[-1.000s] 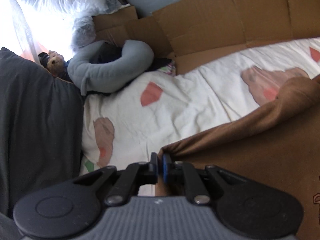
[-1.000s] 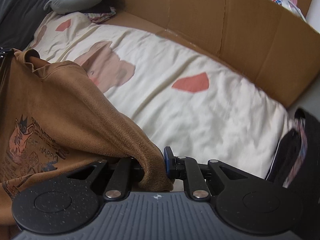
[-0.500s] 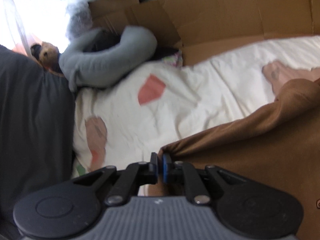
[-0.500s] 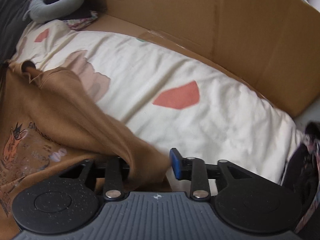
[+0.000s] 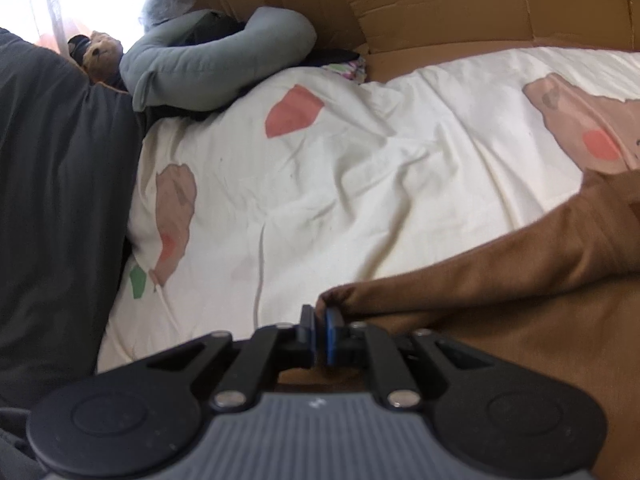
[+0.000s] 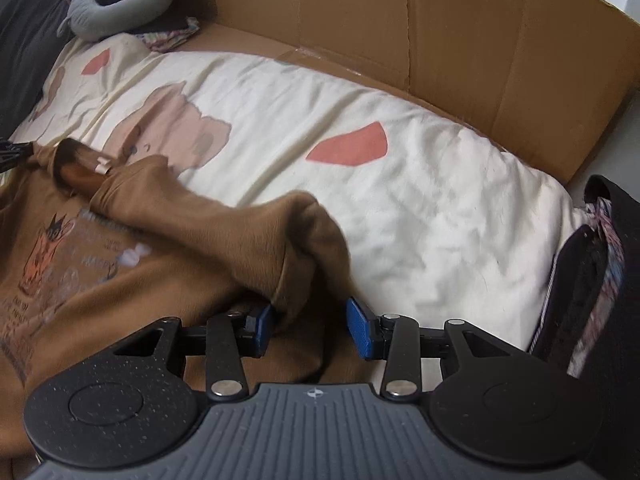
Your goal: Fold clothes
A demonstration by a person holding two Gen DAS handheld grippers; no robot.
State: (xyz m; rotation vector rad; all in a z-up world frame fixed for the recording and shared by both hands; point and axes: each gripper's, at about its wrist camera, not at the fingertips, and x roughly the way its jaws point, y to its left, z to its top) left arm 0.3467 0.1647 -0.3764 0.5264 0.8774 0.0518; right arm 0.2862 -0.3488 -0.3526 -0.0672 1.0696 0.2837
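Observation:
A brown sweatshirt [image 6: 160,280] with a cat print [image 6: 52,248] lies crumpled on the cream printed bedsheet [image 6: 400,208]. My right gripper [image 6: 308,320] hangs over its near right corner with jaws opening. A fold of brown cloth sags between the blue pads [image 6: 358,332], resting against the left pad and clear of the right one. In the left wrist view my left gripper [image 5: 319,316] is shut on the brown sweatshirt [image 5: 500,300] at an edge, low over the bedsheet [image 5: 340,184]. The collar opening with its label [image 6: 100,166] faces the far side.
A cardboard wall [image 6: 440,40] lines the far side of the bed. A grey neck pillow [image 5: 208,64] and a teddy bear [image 5: 100,52] sit at the far left corner. Dark grey bedding [image 5: 52,200] runs along the left, and a dark bag [image 6: 592,260] stands at the right.
The right jaws have spread apart and the brown cloth has slumped onto the bed. The left gripper has sunk closer to the sheet, still clamped on the cloth edge.

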